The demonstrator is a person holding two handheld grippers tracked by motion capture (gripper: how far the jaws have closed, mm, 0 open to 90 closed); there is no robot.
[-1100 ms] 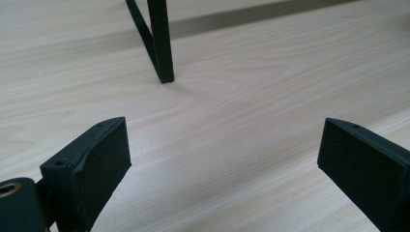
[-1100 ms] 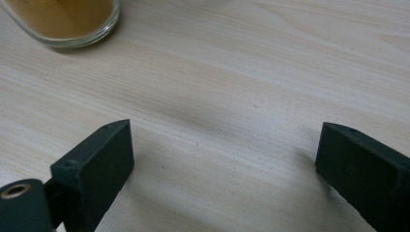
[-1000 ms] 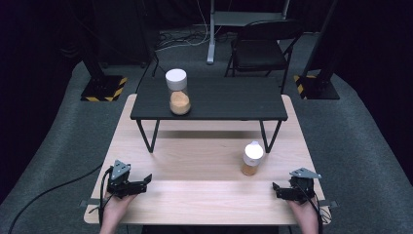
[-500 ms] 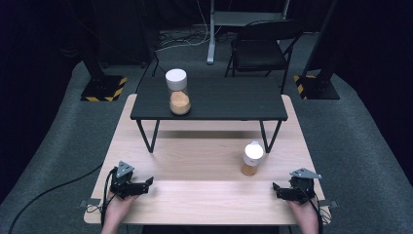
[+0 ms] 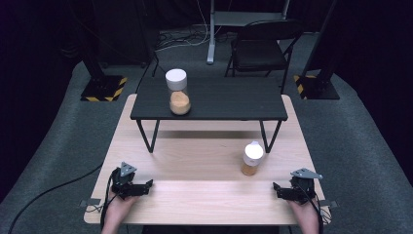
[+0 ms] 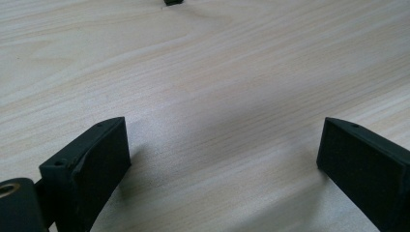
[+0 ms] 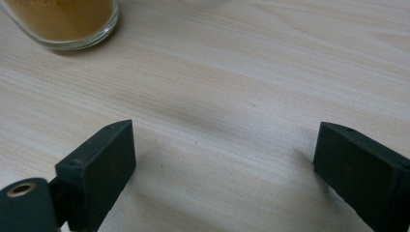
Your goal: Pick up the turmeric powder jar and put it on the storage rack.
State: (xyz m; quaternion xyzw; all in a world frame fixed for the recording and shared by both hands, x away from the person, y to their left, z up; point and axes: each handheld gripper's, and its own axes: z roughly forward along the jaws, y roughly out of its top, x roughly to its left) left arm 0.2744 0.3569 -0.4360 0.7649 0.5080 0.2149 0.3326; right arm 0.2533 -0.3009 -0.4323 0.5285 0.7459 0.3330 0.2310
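- A glass jar (image 5: 253, 159) with a white lid and orange-brown powder is standing upright on the wooden table (image 5: 204, 161), near the right gripper (image 5: 278, 190).
- The right gripper's jaws are gaping, closing slightly, nothing between them.
- The left gripper (image 5: 146, 186) is resting wide open, empty.

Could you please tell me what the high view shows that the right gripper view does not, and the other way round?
High view alone: the black raised shelf carrying a white-lidded glass jar of orange powder, the left gripper, a folding chair behind the table. Right gripper view alone: a close look between the right gripper and its wide-open jaws, nothing between them. Shared: the light wooden table and the second white-lidded jar of orange powder, seen there as a glass base.
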